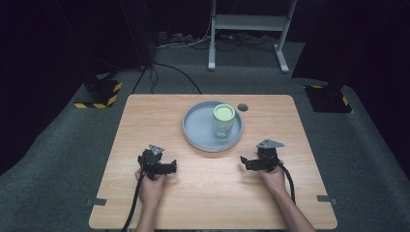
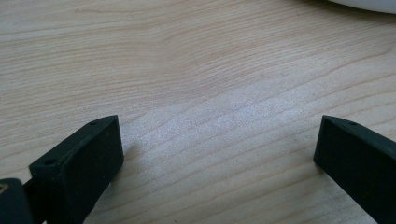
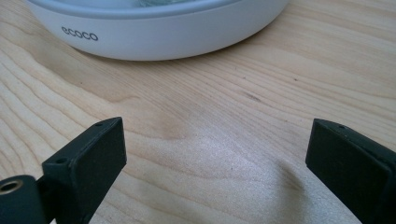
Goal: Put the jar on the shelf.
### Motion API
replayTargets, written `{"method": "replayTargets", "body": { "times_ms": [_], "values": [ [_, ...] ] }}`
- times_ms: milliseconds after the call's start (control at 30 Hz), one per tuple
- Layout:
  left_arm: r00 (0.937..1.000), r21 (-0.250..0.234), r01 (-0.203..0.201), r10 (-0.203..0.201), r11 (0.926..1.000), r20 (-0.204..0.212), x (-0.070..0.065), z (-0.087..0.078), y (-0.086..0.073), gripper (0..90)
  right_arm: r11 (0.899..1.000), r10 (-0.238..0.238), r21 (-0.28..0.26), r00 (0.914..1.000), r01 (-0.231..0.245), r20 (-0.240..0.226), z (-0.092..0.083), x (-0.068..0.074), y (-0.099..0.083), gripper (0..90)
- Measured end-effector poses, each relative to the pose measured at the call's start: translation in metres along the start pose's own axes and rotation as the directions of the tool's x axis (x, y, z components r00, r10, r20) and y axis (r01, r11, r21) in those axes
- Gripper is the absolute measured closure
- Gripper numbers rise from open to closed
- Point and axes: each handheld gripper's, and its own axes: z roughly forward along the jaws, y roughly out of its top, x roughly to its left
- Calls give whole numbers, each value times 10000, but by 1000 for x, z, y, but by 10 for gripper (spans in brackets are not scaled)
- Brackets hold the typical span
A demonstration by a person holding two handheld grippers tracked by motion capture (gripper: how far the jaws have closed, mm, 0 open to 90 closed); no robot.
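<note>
While both hands rest low on the wooden table (image 1: pixel 145 121), a clear jar (image 1: pixel 223 123) with a pale green lid (image 1: pixel 224 112) stands upright inside a round grey tray (image 1: pixel 196 133), toward the tray's right side as the high view shows it. That tray sits at the far middle of the table, just beside a small dark hole (image 1: pixel 242 107) in the tabletop beyond its right rim.

On the near side of the tray and to its left lies the left gripper (image 1: pixel 171 167), held in the person's left hand (image 1: pixel 151 186); its jaws stand wide apart with nothing between them, and in the left gripper view bare wood grain lies between them, with a sliver of the tray's rim (image 2: pixel 369 4) at the top right corner.

Near the tray's right front edge sits the right gripper (image 1: pixel 245 163), held in the right hand (image 1: pixel 273 179), its jaws likewise spread wide and empty. In the right gripper view the tray's wall (image 3: pixel 187 35) rises close ahead, marked "ecoco", apart from the jaws
</note>
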Motion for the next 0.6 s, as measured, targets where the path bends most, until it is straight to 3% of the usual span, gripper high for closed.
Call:
{"method": "replayTargets", "body": {
  "times_ms": [367,500,600],
  "values": [
    [10000,1,-2,2,10000,1,0,0,0,15,9994,-75,352,9998,69,165,3,1,1,51],
    [10000,3,-4,4,10000,2,0,0,0,15,9971,-30,765,9998,14,204,7,1,3,64],
    [10000,0,6,-6,10000,9,0,0,0,15,9952,-294,945,9988,257,383,10,3,4,74]
  ]
}}
